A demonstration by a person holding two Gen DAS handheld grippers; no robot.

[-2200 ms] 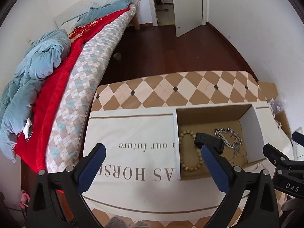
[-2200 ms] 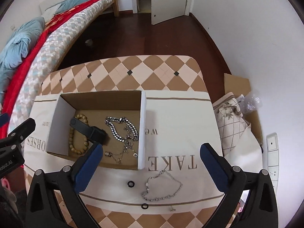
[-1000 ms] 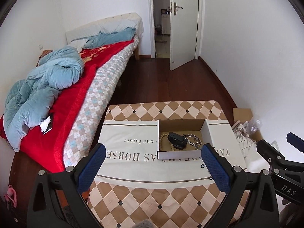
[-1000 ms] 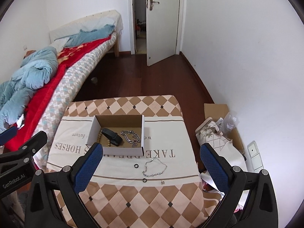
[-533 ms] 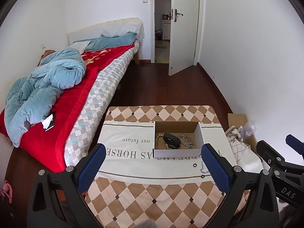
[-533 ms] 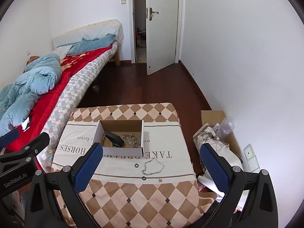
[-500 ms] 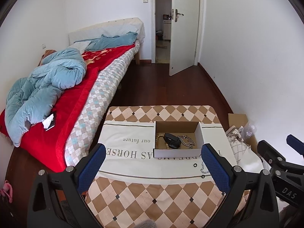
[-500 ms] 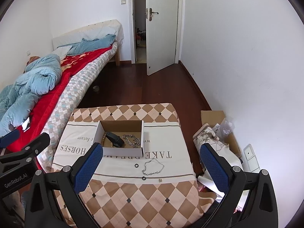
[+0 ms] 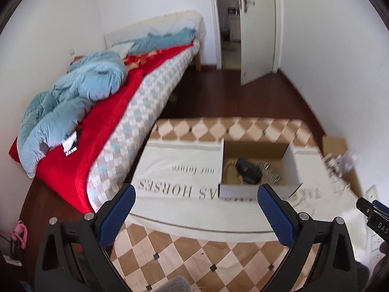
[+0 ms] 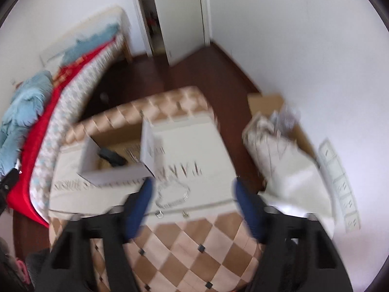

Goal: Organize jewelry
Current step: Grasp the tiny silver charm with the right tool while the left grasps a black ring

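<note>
Nearest, the right tool (image 10: 192, 203) hangs wide open and empty over the near part of the table (image 10: 194, 248), and the left tool (image 9: 194, 204) is likewise spread with nothing held. Just beyond the right tool's blue pads a silver chain (image 10: 172, 194) lies loose on the cloth (image 10: 189, 143). Behind it sits the cardboard box (image 9: 257, 168), already holding other pieces. Judged step: approaching the chain; next, lower and pinch it

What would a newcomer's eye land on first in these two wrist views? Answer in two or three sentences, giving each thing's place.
Probably the red blanket and rumpled blue duvet on the bed at left. Next, the open cardboard box on the checkered table, with a black item inside. A silver chain lies outside the box on the white cloth.
</note>
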